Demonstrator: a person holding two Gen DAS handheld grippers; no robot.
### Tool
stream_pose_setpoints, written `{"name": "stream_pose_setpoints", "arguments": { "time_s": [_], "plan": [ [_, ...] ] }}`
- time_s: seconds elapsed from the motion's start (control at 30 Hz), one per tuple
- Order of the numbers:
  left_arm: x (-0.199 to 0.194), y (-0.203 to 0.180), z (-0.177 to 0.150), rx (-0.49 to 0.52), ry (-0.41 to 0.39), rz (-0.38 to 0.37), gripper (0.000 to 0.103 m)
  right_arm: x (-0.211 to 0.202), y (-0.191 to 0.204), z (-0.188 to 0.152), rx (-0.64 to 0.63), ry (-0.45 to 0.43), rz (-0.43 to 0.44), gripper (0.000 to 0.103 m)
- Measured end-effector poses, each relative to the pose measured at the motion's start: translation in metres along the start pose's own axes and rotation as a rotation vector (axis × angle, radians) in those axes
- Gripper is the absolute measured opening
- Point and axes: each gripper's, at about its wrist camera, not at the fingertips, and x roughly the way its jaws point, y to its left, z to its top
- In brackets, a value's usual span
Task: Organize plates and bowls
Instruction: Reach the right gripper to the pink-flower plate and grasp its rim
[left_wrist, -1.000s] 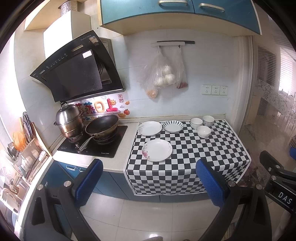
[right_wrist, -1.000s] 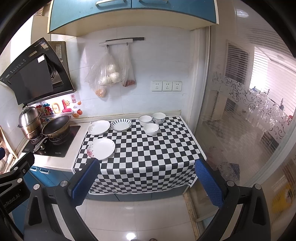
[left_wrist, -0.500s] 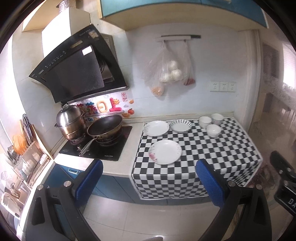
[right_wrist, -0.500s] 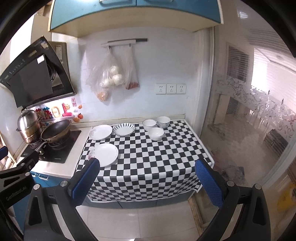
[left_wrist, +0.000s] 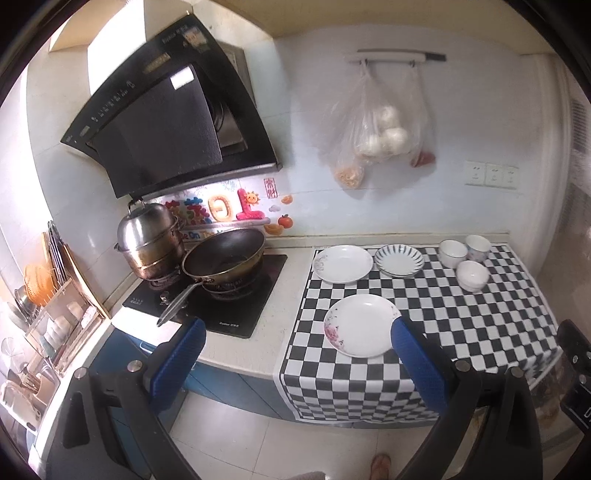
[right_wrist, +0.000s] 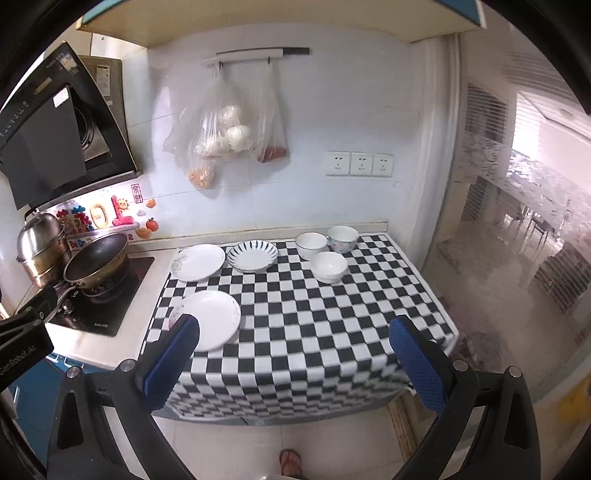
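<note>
Both the left hand-held gripper (left_wrist: 295, 354) and right hand-held gripper (right_wrist: 293, 352) hang spread and empty before the table (right_wrist: 332, 332) with its checkered cloth. Three round glossy plates (left_wrist: 362, 325) lie left; three smooth white bowls (right_wrist: 328, 266) cluster at the rear right.

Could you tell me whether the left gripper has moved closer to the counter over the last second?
Yes. The left gripper has advanced: the flowered plate on the checkered cloth now looms larger and nearer its fingers.
</note>
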Motion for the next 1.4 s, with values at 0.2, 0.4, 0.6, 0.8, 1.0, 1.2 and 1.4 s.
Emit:
{"name": "stream_pose_setpoints", "arguments": {
  "time_s": [0.2,0.4,0.6,0.8,1.0,1.2,1.4],
  "plan": [
    [0.078,-0.021,0.023,0.004,0.057,0.040,0.103,0.101,0.019,0.030,-0.035,0.059,0.049,0.103],
    [0.196,-0.044,0.032,-0.025,0.236,-0.042,0.103,0.228,0.043,0.053,-0.101,0.171,0.129,0.103],
    [0.306,-0.062,0.020,-0.041,0.420,-0.060,0.103,0.361,0.062,0.046,-0.148,0.354,0.198,0.103],
    [0.390,-0.063,-0.003,-0.074,0.583,-0.067,0.103,0.470,0.082,0.011,-0.157,0.559,0.282,0.103],
    [0.454,-0.051,-0.035,-0.124,0.761,-0.137,0.078,0.536,0.103,-0.029,-0.137,0.747,0.369,0.103],
    [0.490,-0.047,-0.061,-0.119,0.870,-0.237,0.059,0.570,0.118,-0.056,-0.112,0.871,0.408,0.097],
    [0.511,-0.054,-0.077,-0.102,0.935,-0.345,0.040,0.577,0.130,-0.071,-0.070,0.961,0.450,0.075]
  ]
}}
